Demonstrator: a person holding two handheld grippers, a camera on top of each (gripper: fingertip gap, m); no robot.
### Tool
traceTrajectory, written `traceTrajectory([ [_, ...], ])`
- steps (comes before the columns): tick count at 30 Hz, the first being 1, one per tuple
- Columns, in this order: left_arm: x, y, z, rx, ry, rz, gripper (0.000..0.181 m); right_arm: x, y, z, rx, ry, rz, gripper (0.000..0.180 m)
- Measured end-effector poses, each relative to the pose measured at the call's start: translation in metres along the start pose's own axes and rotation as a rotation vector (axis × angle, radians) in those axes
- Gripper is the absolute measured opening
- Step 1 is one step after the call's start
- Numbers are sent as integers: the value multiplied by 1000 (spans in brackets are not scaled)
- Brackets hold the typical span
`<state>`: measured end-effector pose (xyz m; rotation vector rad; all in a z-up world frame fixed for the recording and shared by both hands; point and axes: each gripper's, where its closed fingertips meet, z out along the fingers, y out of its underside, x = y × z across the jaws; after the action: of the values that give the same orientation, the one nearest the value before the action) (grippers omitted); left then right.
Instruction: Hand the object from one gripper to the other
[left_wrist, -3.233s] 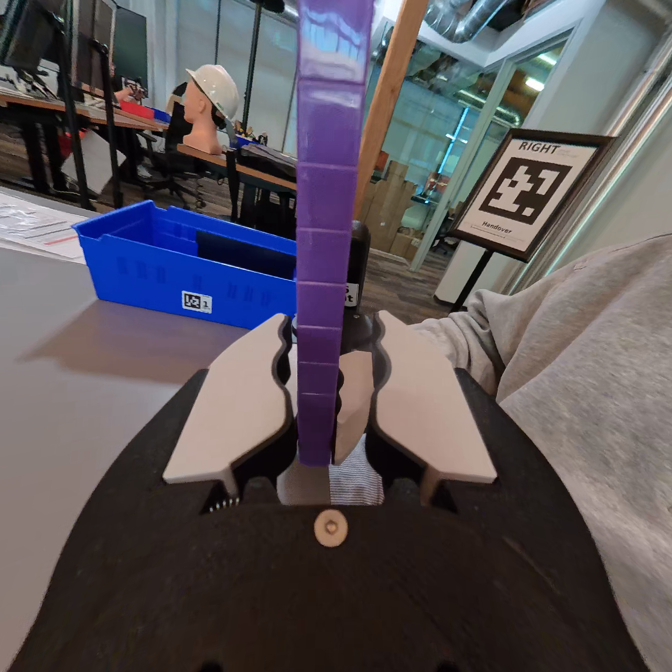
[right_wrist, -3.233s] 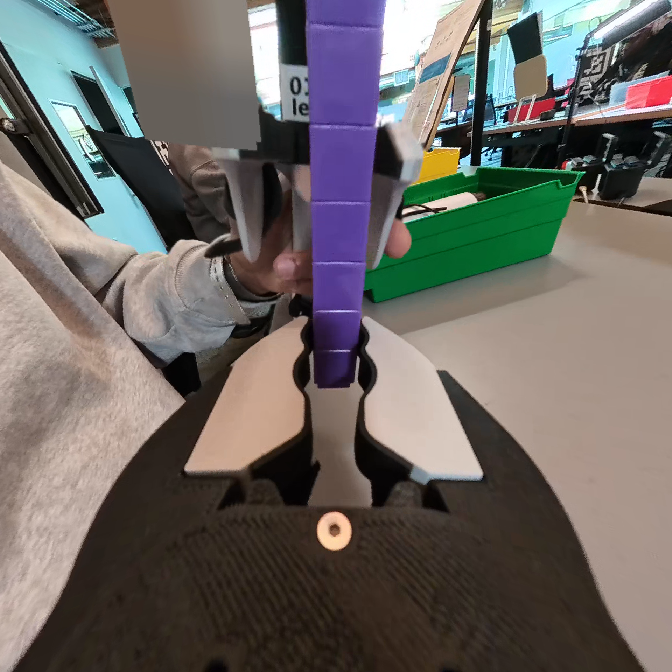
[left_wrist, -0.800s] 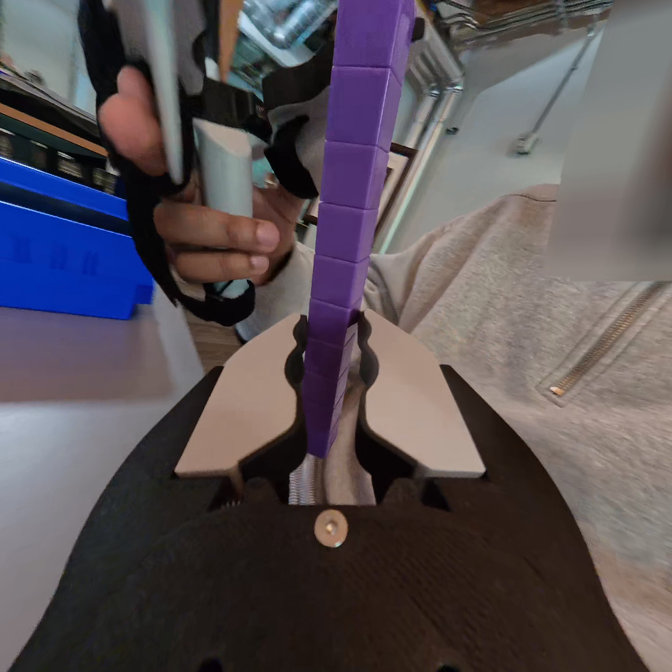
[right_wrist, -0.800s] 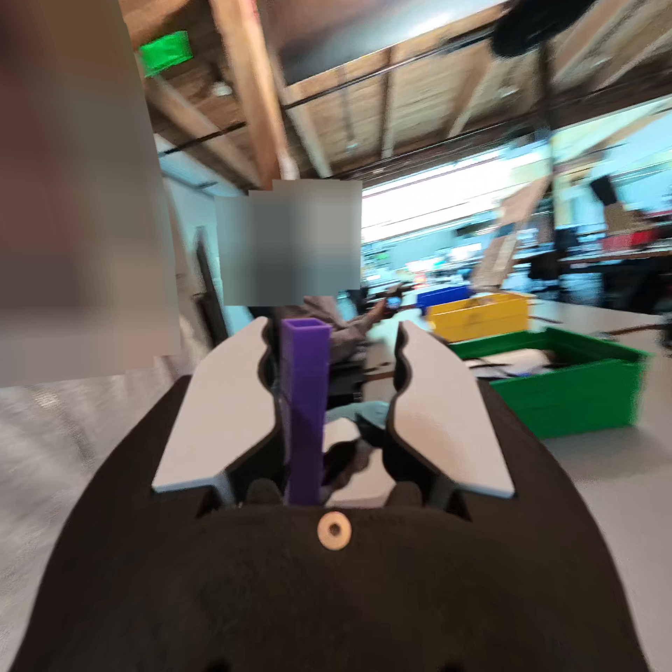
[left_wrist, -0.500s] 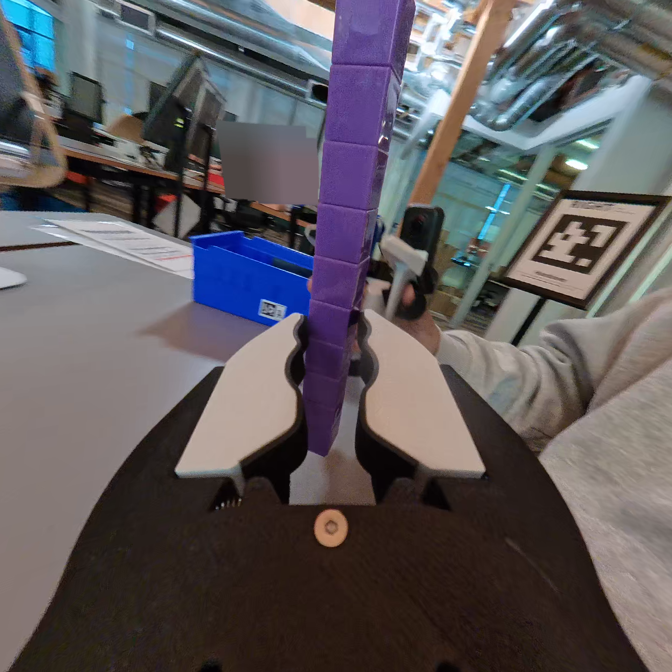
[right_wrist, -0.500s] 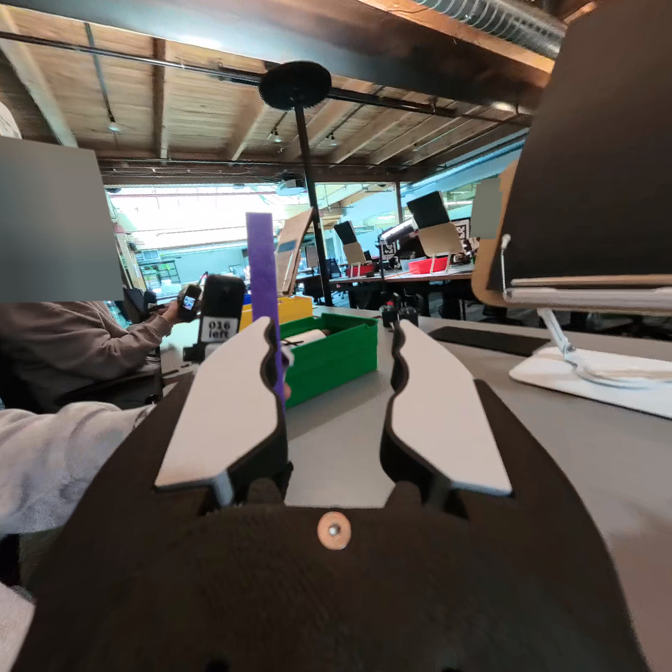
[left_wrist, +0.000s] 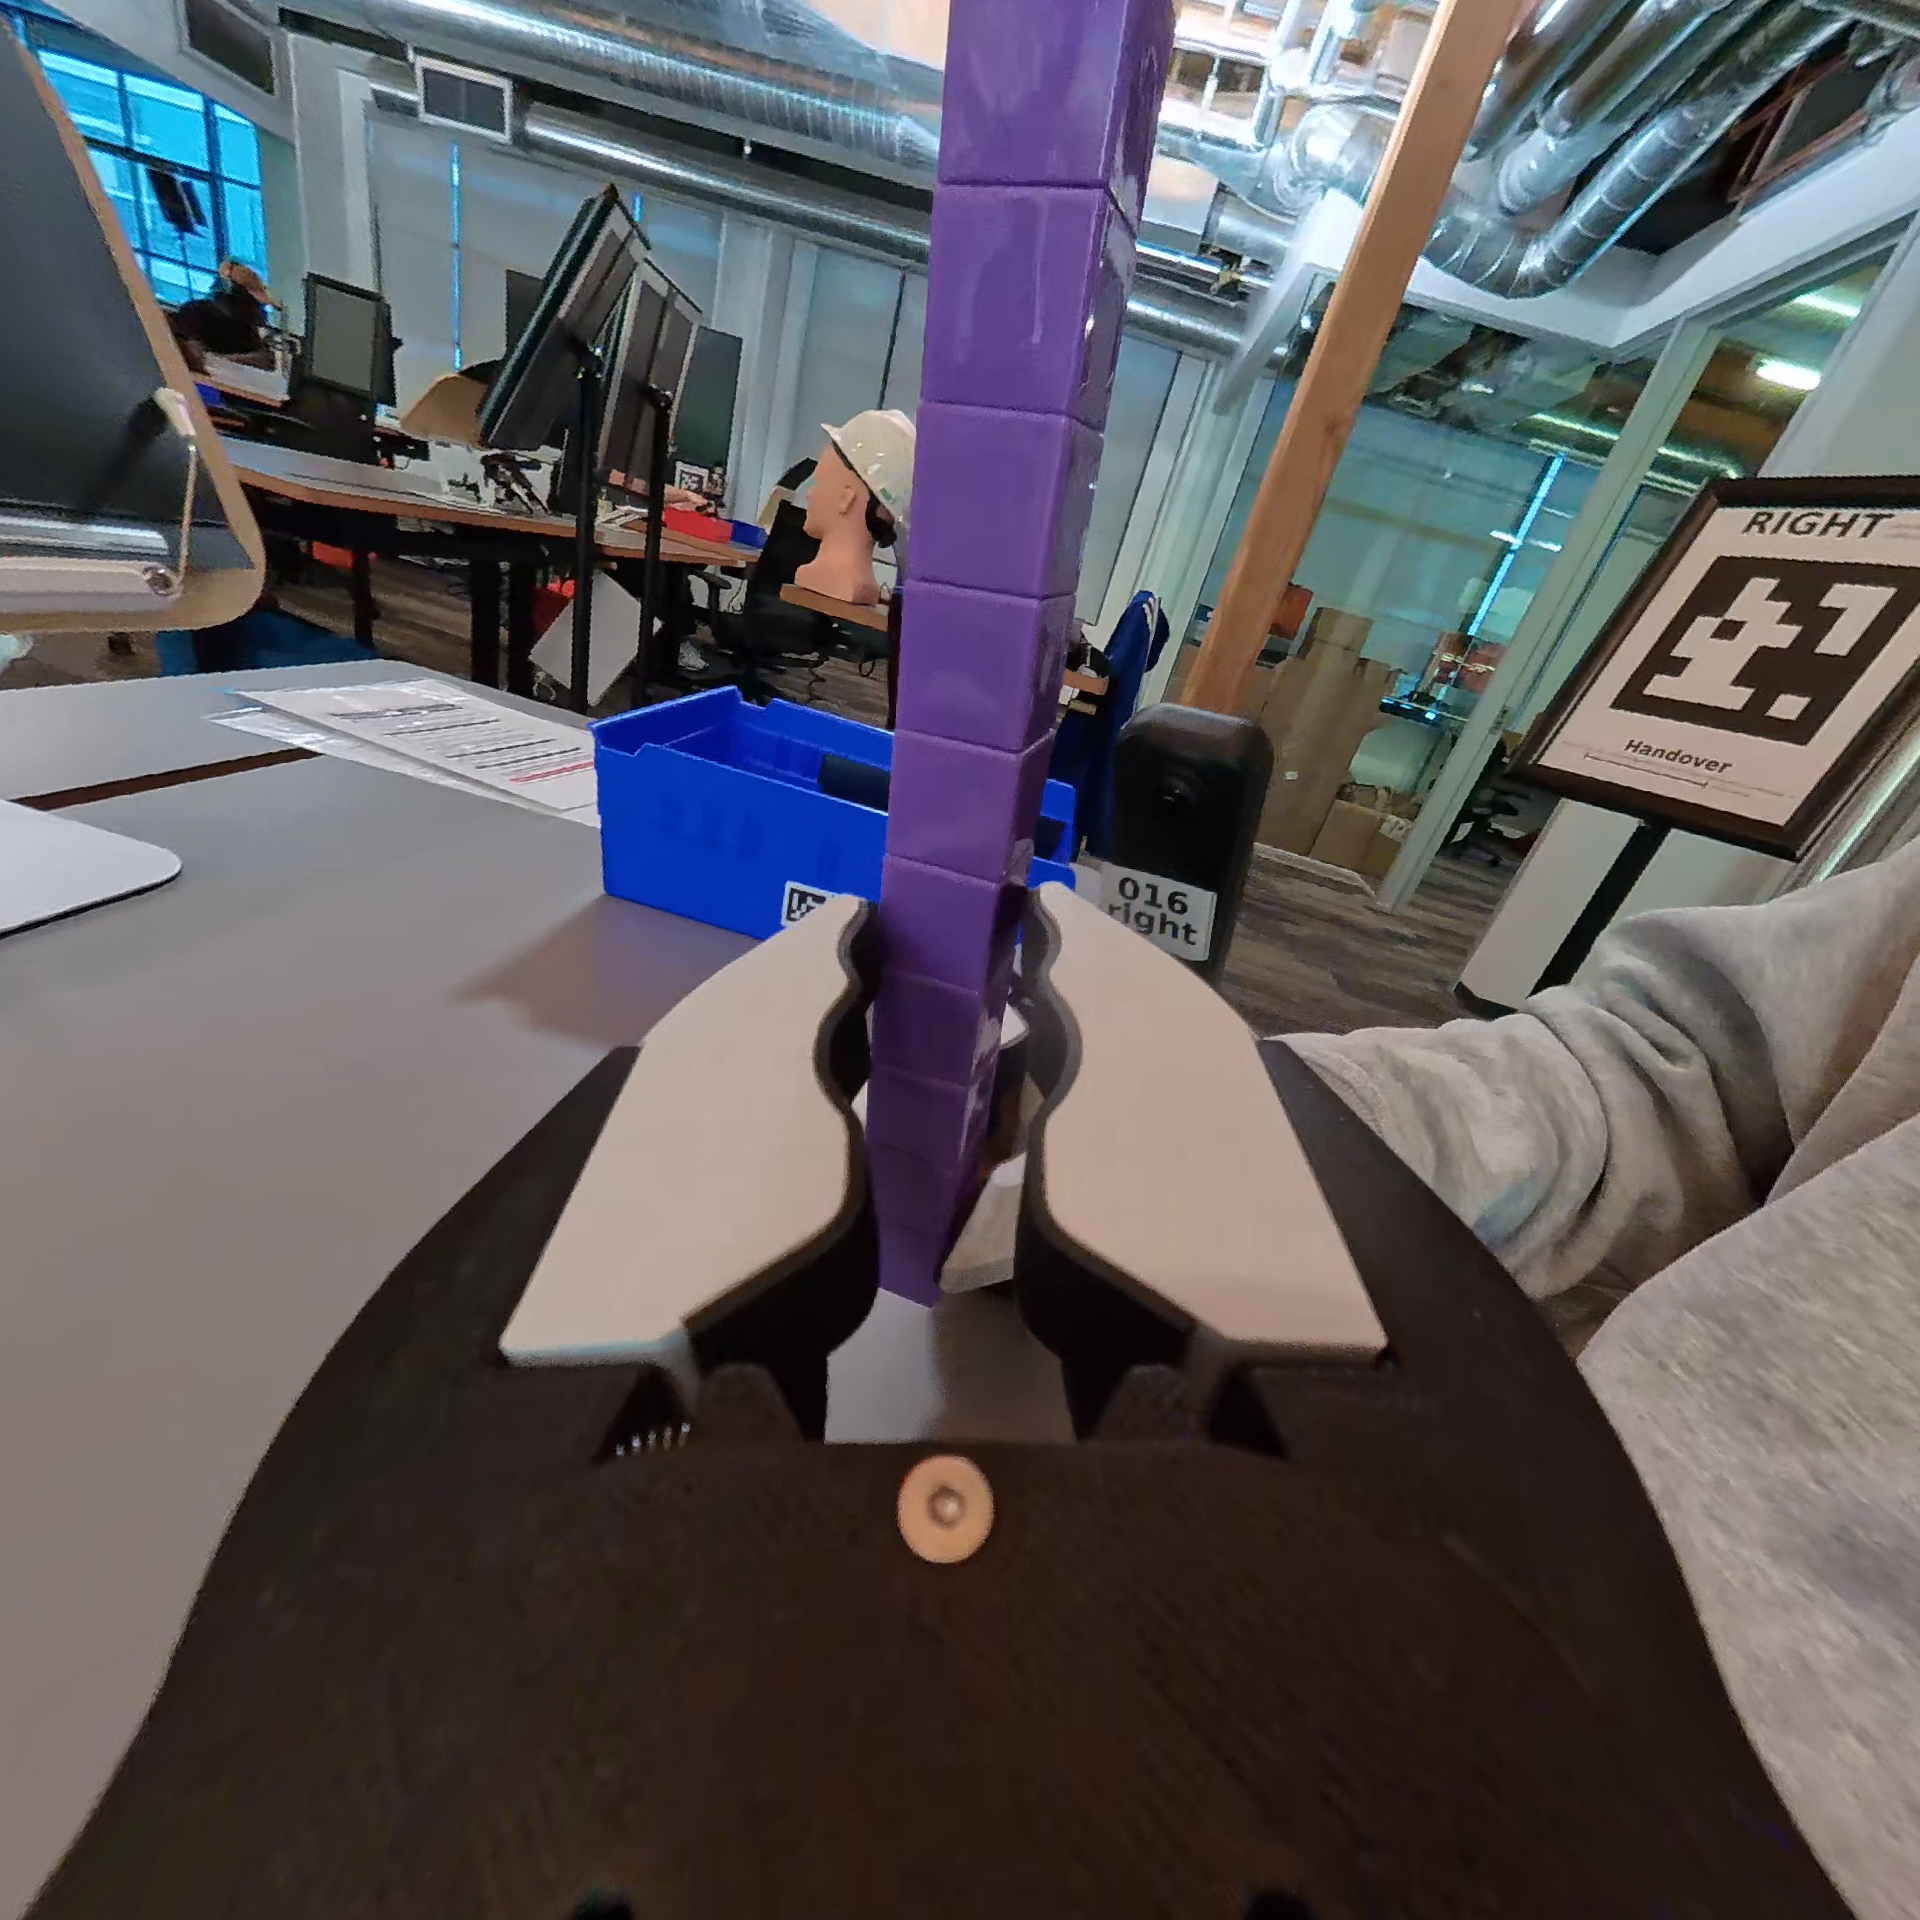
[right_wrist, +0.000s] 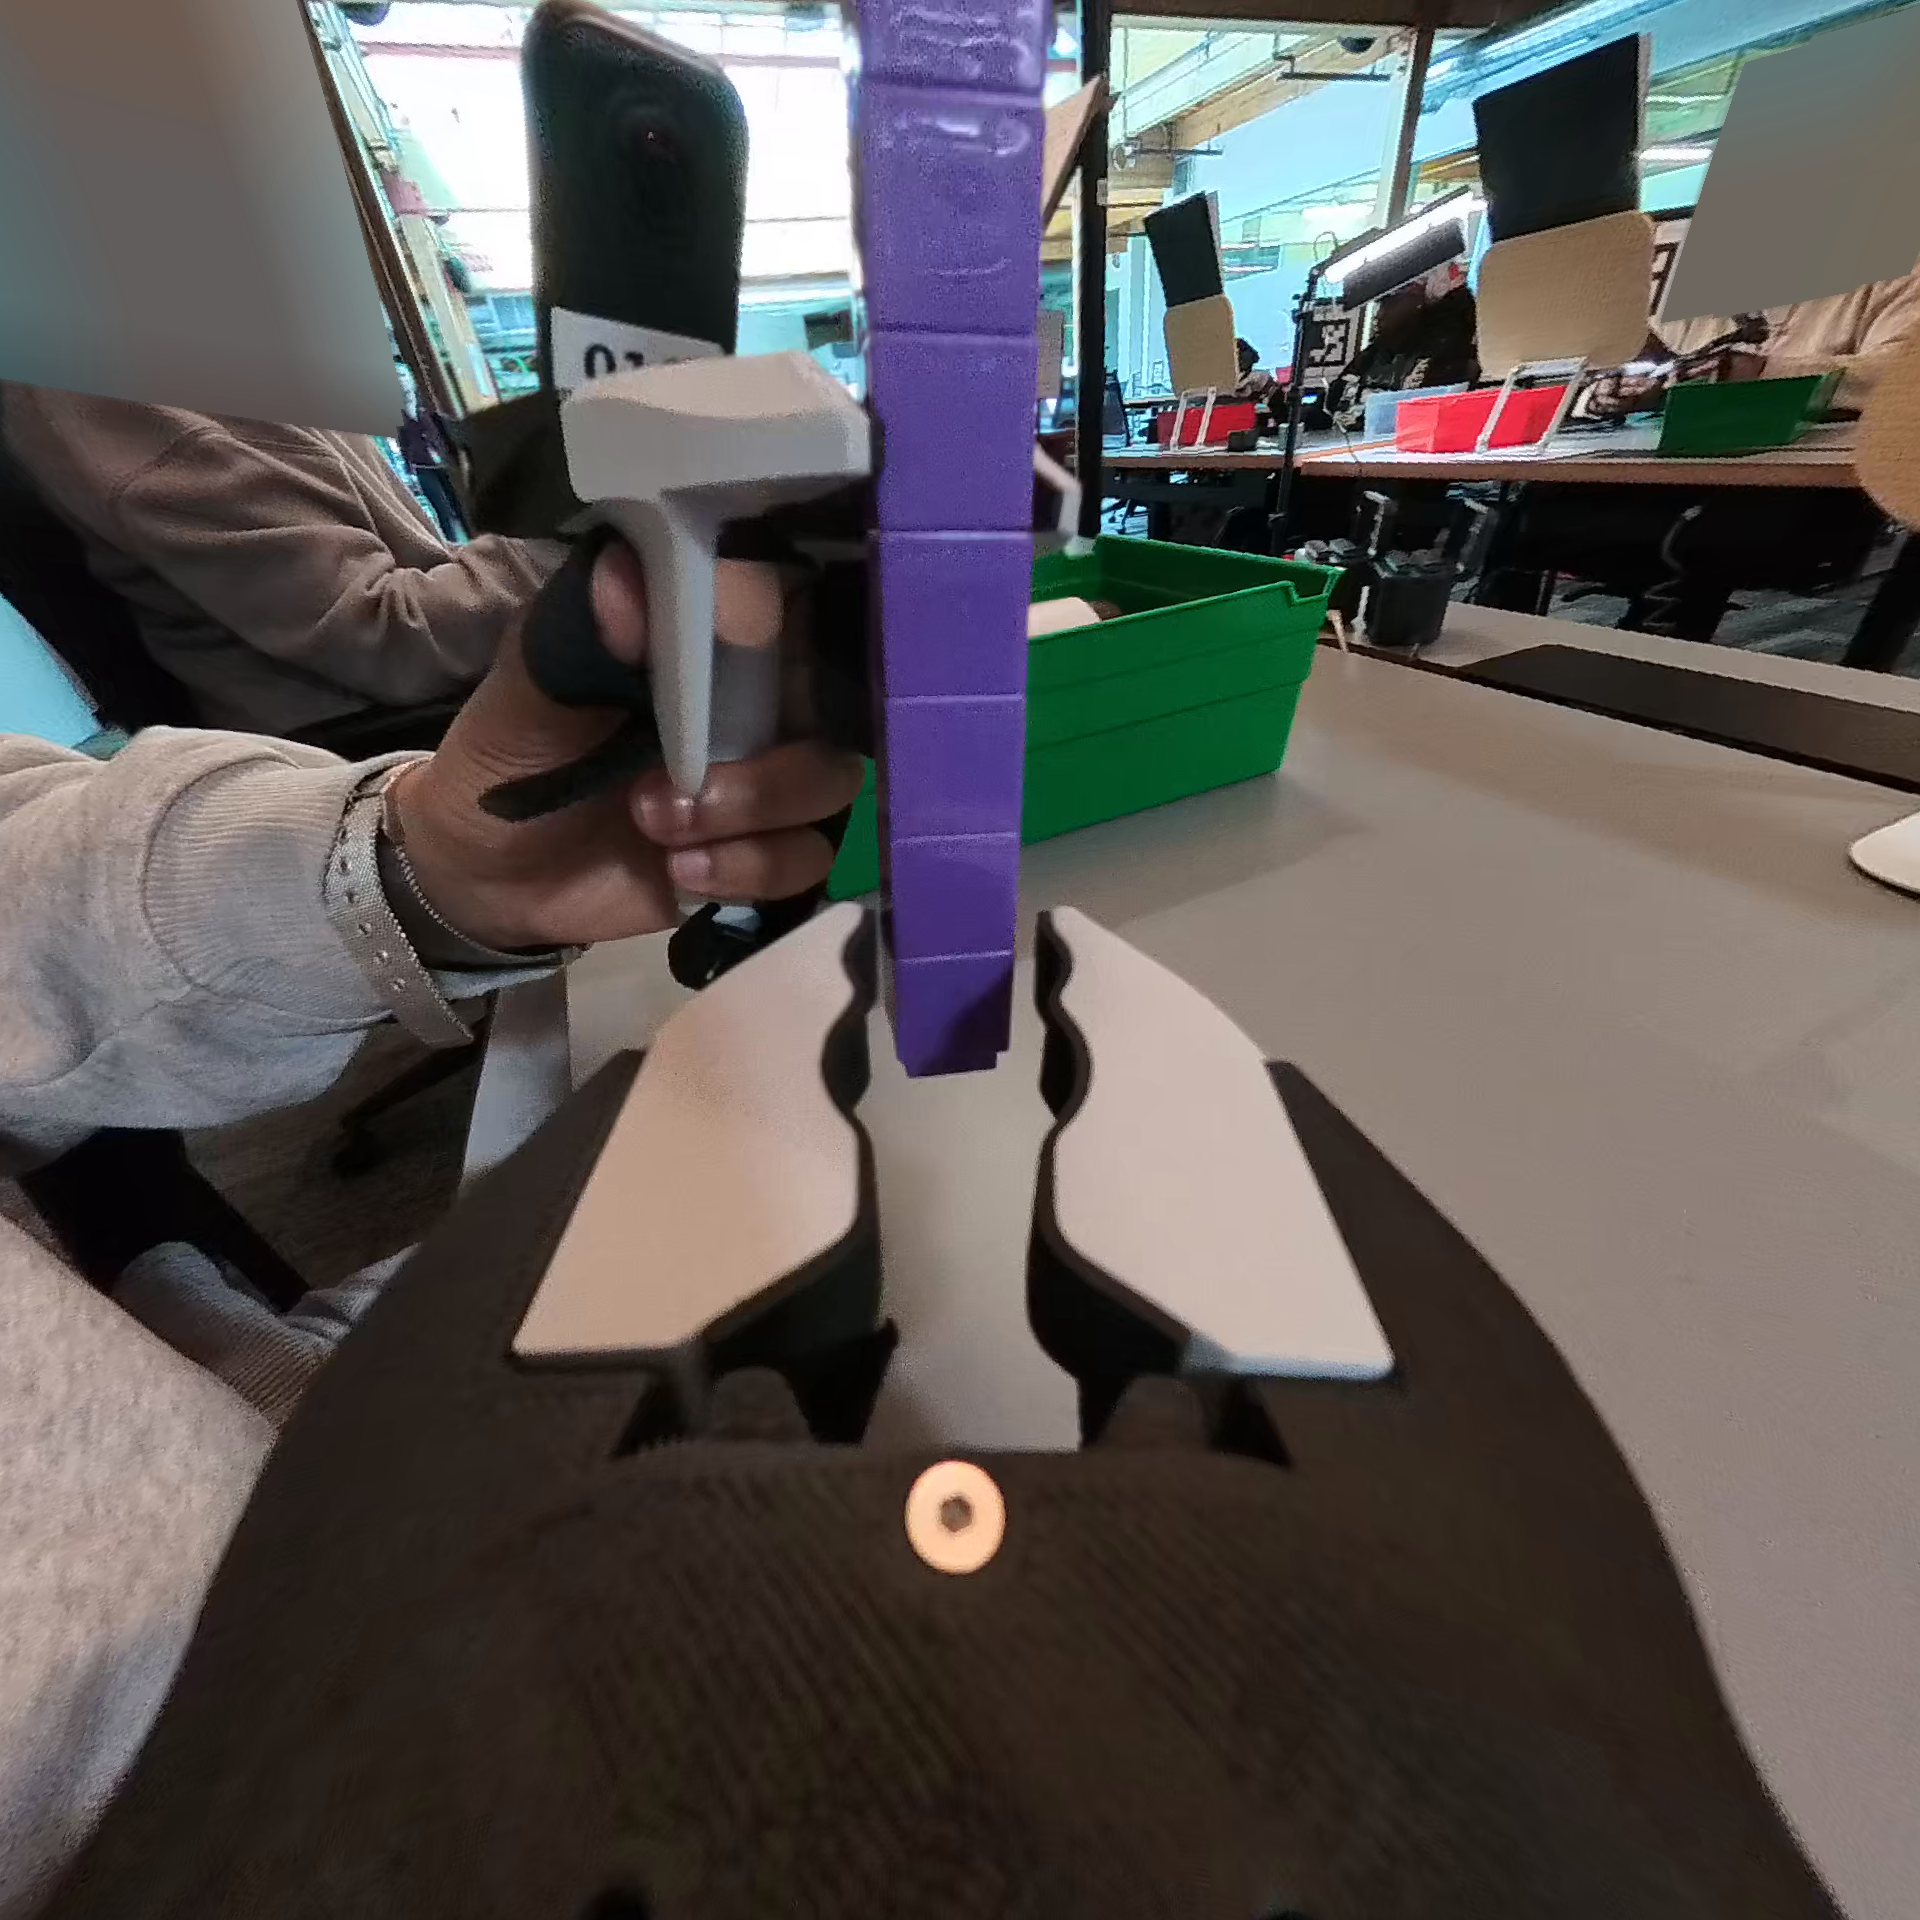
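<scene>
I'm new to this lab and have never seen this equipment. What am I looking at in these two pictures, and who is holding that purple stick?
There is no robot: a person in a grey sweatshirt holds a hand-operated gripper in each hand, each carrying a camera that looks out along its two jaws.

In the left wrist view, the left gripper has its pale grey jaws closed on the tall purple rod of stacked plastic cubes, which stands upright. Behind it on the grey table sits a blue plastic bin.

The right wrist view faces the opposite way. The right gripper has its jaws apart around the rod's lower end, with gaps on both sides, so it grips nothing yet. The person's left hand holds the other gripper's handle. A green plastic bin sits behind.

So the handover seems about to happen.
</scene>
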<state>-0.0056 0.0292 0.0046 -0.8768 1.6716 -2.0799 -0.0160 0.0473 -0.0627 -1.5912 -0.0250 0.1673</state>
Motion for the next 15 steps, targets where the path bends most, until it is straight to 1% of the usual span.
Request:
traceTrajectory([
  [1, 2, -1, 1, 1, 5, -1, 27, -2, 0, -1, 1, -12, 4, 24],
  [5, 7, -6, 2, 31, 28, -14, 27, -5, -6, -3, 31, -40, 21, 23],
  [6, 7, -8, 2, 45, 32, -19, 33, -6, -8, -3, 40, -43, 23, 22],
  [8, 5, -13, 0, 80, 23, -22, 52, -5, -13, -5, 60, -50, 34, 22],
  [10, 3, -17, -2, 110, 21, -28, 62, -4, -17, -8, 82, -57, 42, 22],
  [12, 1, -19, -4, 127, 25, -44, 65, -4, -23, -12, 112, -69, 56, 22],
  [15, 1, -19, -6, 141, 57, -82, 63, -3, -26, -15, 131, -87, 73, 22],
])
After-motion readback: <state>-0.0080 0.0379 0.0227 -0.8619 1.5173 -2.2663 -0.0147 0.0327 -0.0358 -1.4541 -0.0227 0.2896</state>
